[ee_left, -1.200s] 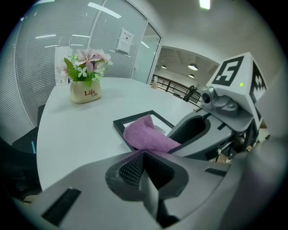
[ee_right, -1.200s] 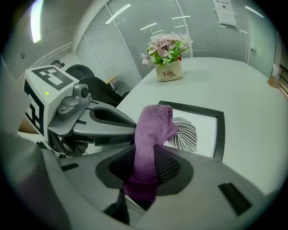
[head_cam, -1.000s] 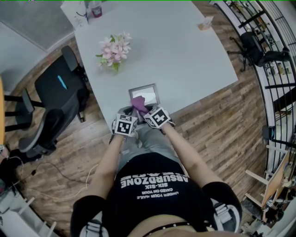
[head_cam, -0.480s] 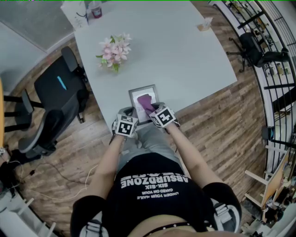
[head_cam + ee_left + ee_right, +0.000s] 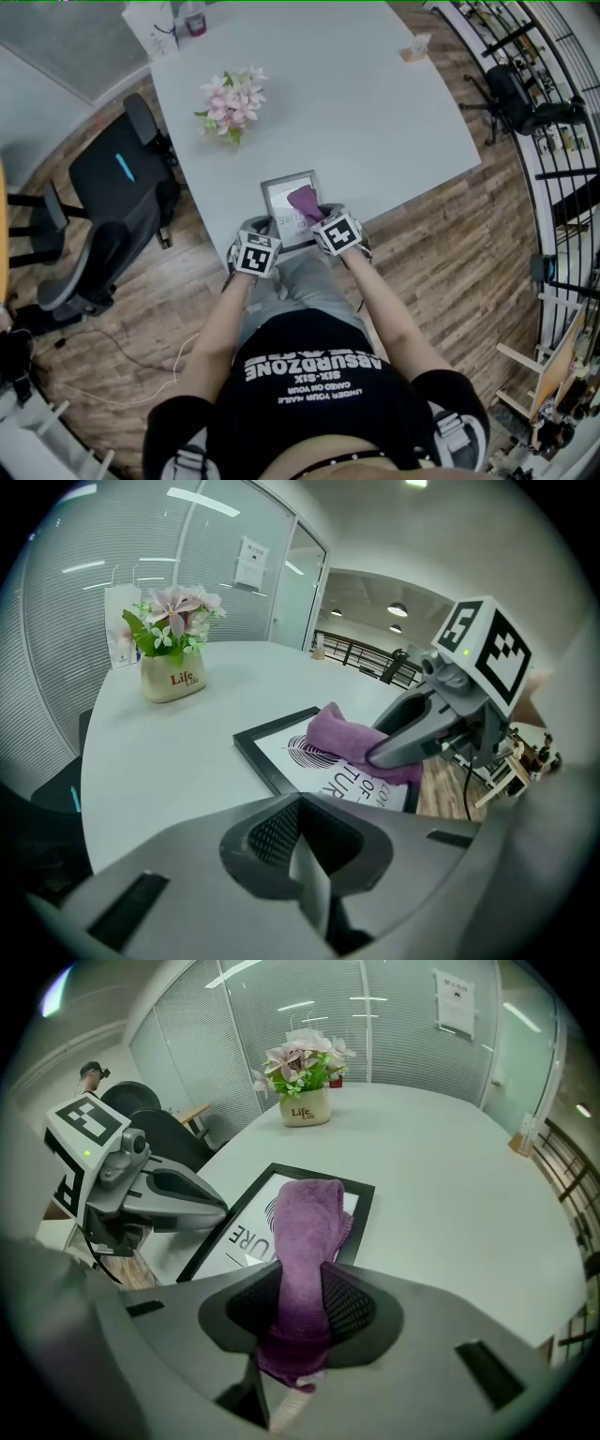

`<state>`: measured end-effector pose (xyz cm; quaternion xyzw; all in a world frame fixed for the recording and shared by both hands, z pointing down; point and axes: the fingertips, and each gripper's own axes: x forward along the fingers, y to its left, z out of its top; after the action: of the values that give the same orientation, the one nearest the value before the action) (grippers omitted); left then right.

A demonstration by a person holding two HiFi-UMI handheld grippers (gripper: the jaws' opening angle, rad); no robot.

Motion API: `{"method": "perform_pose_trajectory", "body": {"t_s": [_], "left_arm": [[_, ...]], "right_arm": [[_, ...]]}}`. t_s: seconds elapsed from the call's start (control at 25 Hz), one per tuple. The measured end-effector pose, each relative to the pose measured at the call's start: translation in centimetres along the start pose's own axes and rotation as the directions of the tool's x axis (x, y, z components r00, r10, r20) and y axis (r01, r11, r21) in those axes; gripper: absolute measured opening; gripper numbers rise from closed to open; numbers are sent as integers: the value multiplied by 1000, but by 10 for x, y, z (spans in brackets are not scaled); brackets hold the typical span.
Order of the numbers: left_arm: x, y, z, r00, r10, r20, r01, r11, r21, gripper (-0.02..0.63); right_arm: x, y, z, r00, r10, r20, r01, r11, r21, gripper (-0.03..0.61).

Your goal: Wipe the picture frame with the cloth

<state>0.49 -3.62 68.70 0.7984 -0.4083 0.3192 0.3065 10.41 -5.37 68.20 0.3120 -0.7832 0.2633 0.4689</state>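
Right tongs, gripping the cloth, had swept it toward the frame's right edge — wiping underway — left tongs shut, empty.

The cloth is purple, soft and fuzzy, with a short nap. The frame has a black matt border, and the white sheet inside looks like smooth printed paper. The table is pale grey and smooth, mostly matt, with a faint sheen under the ceiling lights. The left gripper and right gripper are matt grey plastic; their pads are dark with a fine ribbed grain. The pot is cream and smooth. The floor is matt wood plank with streaky grain.
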Motion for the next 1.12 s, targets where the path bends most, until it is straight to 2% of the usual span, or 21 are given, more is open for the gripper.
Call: {"method": "perform_pose_trajectory", "body": {"t_s": [0.12, 0.36, 0.6, 1.12], "left_arm": [[0, 0, 0, 1000, -3, -1, 3, 1000, -3, 15], [1, 1, 0, 1000, 2, -1, -2, 1000, 7, 15], [1, 1, 1, 1000, -1, 0, 1, 1000, -3, 15], [1, 2, 0, 1000, -8, 2, 8, 1000, 5, 15]], "right_arm": [[-2, -1, -8, 999, -23, -23, 23, 1000, -4, 135], [-5, -3, -12, 999, -53, -7, 53, 997, -52, 135], [-13, -2, -14, 999, -50, 9, 50, 997, -53, 135], [-21, 10, -40, 999, -22, -23, 22, 1000, -20, 135]]}}
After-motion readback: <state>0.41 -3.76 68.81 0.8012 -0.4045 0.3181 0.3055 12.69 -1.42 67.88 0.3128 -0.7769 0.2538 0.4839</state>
